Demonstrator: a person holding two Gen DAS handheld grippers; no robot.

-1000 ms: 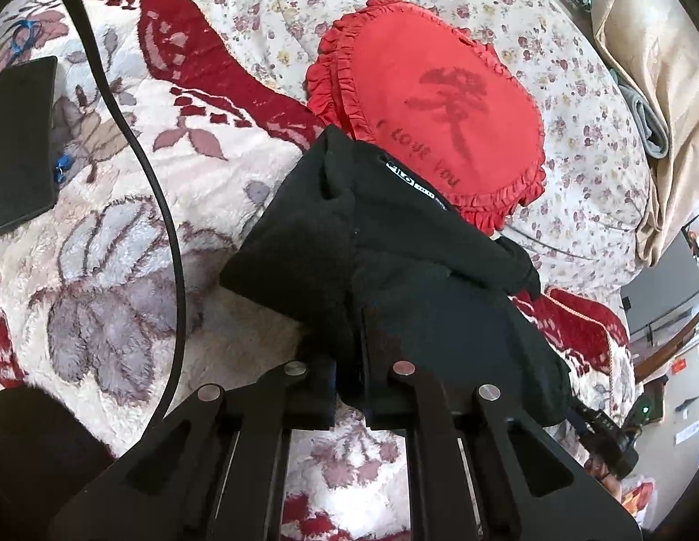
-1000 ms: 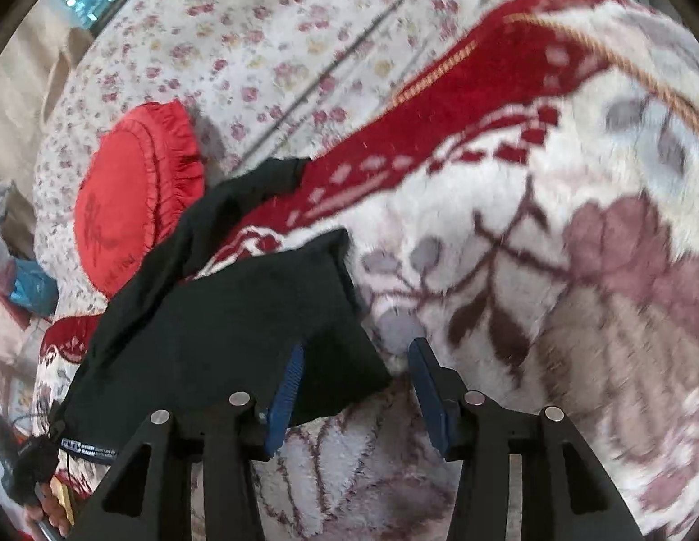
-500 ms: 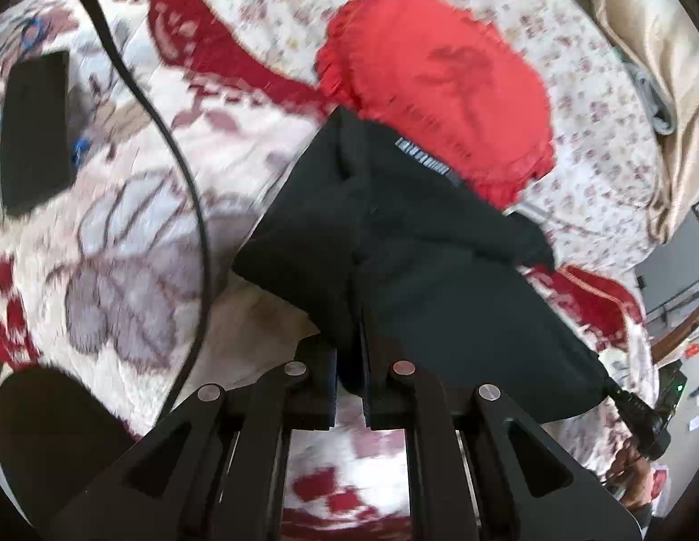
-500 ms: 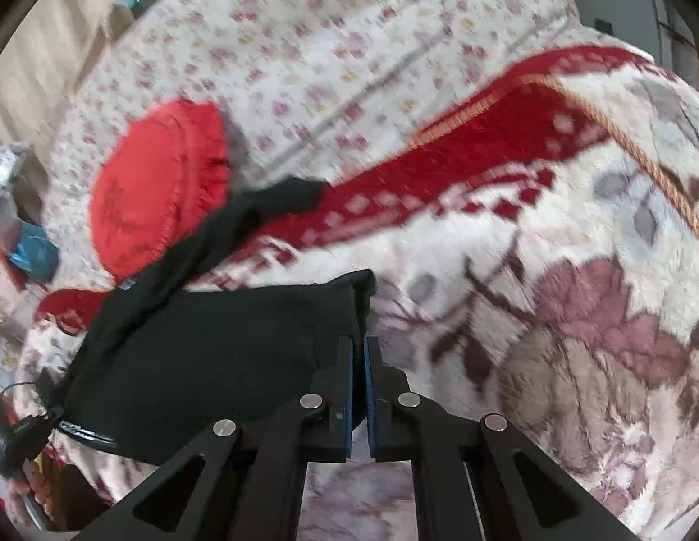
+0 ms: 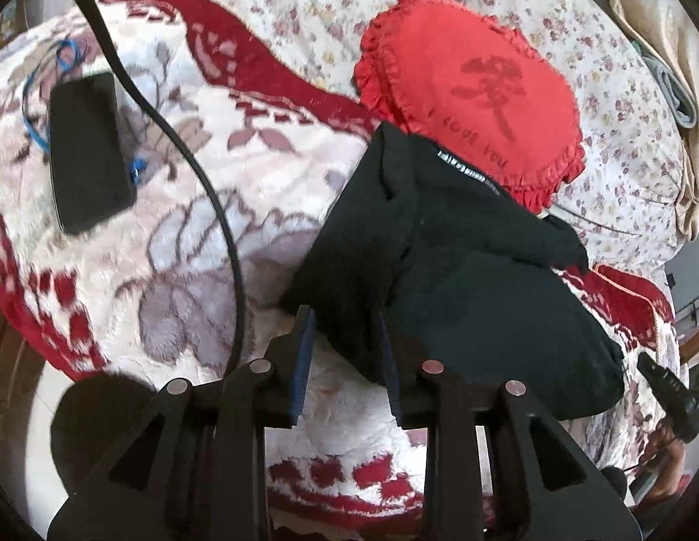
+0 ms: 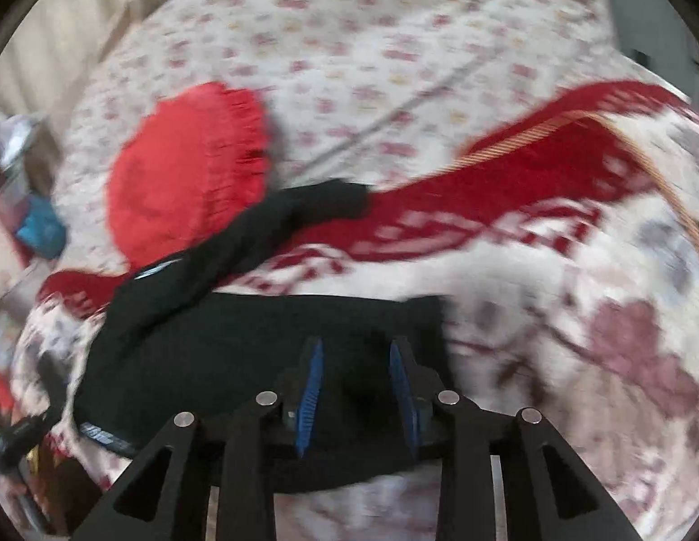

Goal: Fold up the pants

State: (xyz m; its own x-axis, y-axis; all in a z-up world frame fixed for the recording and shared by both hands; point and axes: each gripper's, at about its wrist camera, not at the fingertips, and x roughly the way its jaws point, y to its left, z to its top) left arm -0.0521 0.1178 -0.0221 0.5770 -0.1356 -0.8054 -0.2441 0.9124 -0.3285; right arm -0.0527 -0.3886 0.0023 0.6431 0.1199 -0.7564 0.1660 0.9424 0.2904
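Both grippers are now standing with their jaws parted, whereas half a second ago each was clamped shut on the cloth. The left gripper (image 5: 344, 351) is sitting over the near edge of the pants (image 5: 444, 270), its fingers spread with a fold of black cloth lying loose between them, not pinched. The right gripper (image 6: 356, 383) is likewise spread, poised over the pants (image 6: 259, 351) with cloth beneath and between its fingers; motion blur is hiding whether the pads are touching it.

The pants are lying bunched and partly folded on the blanket (image 5: 178, 243), their far end touching the red pillow (image 5: 471, 85), with one leg trailing away toward the blanket's red border in the right view. A phone (image 5: 85, 153) and a black cable (image 5: 187, 153) are resting well apart from the garment.

Judged from its drape, the cloth is soft, light and limp, so it is likely holding no shape when lifted and sagging between the holds. The sensible hold is on a doubled edge or seam, such as the waistband by the label (image 5: 466, 167), gathering several layers at once. The plush blanket is probably snagging a dragged edge.
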